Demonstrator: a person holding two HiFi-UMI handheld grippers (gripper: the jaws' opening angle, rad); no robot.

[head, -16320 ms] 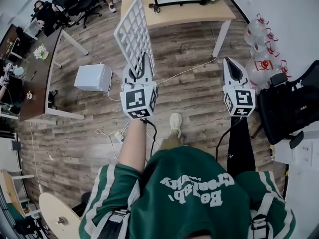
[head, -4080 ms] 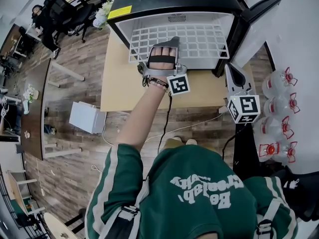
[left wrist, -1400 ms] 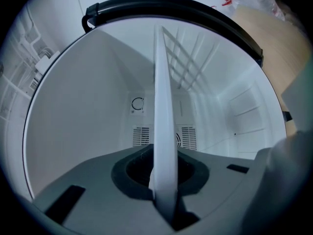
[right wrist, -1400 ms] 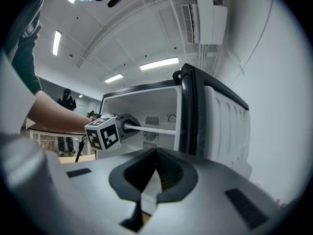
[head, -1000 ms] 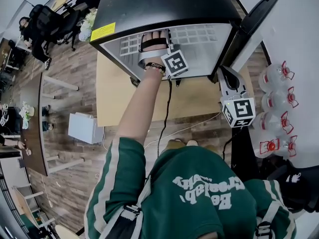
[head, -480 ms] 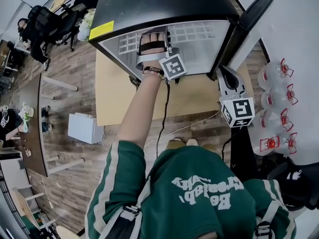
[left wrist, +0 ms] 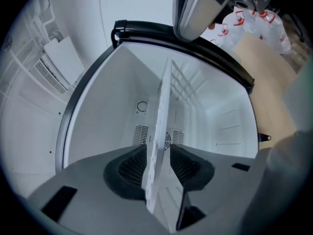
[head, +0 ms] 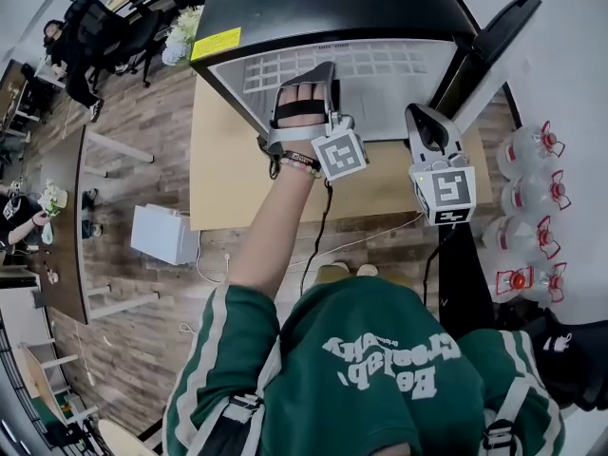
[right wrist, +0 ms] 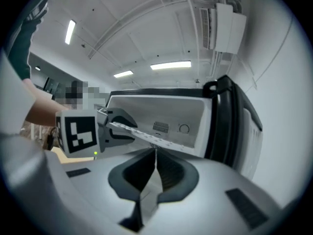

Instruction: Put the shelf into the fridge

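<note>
A black fridge [head: 332,8] stands open on a table, its interior white. The white wire shelf [head: 380,65] lies level inside it. My left gripper [head: 328,68] reaches into the opening with the shelf's near edge between its jaws. In the left gripper view the shelf [left wrist: 164,106] runs edge-on through my left gripper [left wrist: 157,160], whose jaws have just been closing and now press on it. My right gripper [head: 419,114] hovers at the fridge's front right, shut and empty. The right gripper view shows its pads [right wrist: 155,155] meeting, with the shelf [right wrist: 156,137] ahead.
The fridge door [head: 499,27] stands open at the right. The wooden table [head: 228,169] carries the fridge. Several water bottles [head: 527,217] crowd the floor at the right, a white box [head: 161,236] sits on the floor at the left, and people sit at desks far left.
My left gripper has drawn back a little toward the fridge's front edge, the shelf still between its jaws. My right gripper has moved up and closer to the fridge opening.
</note>
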